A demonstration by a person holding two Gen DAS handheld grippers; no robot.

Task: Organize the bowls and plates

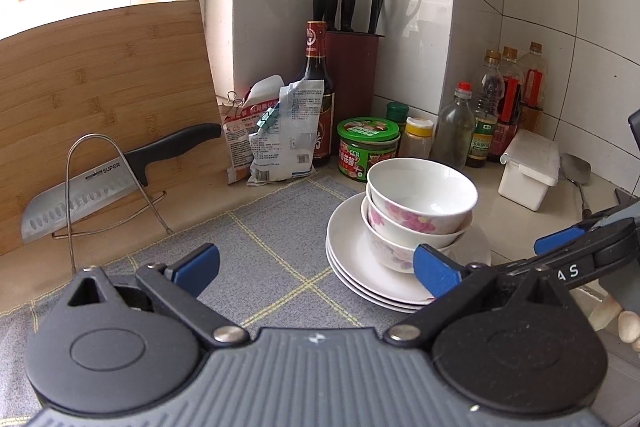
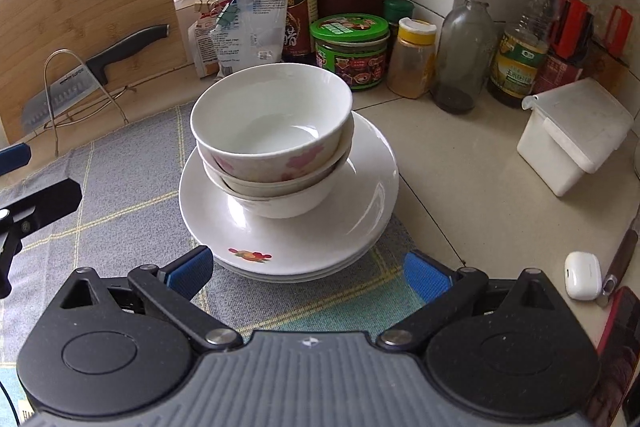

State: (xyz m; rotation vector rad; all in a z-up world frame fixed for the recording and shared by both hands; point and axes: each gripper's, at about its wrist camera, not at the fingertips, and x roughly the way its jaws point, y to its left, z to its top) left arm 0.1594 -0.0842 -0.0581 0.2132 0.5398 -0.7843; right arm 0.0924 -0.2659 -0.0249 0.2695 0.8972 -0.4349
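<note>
Your right gripper (image 2: 306,273) has its fingers spread wide and empty at the bottom of the frame, just short of the plates (image 2: 288,247). Your left gripper (image 1: 316,267) is spread too, over the grey mat (image 1: 260,247). Three nested bowls (image 2: 272,143) sit on the plates, mid-frame on the surface (image 2: 460,187).

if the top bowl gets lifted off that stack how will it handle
The top bowl looks like glazed ceramic, so probably rigid, slippery and breakable. It sits tilted in the nested bowls, so it should lift free, though these may rock. The plates beneath look steady.
</note>
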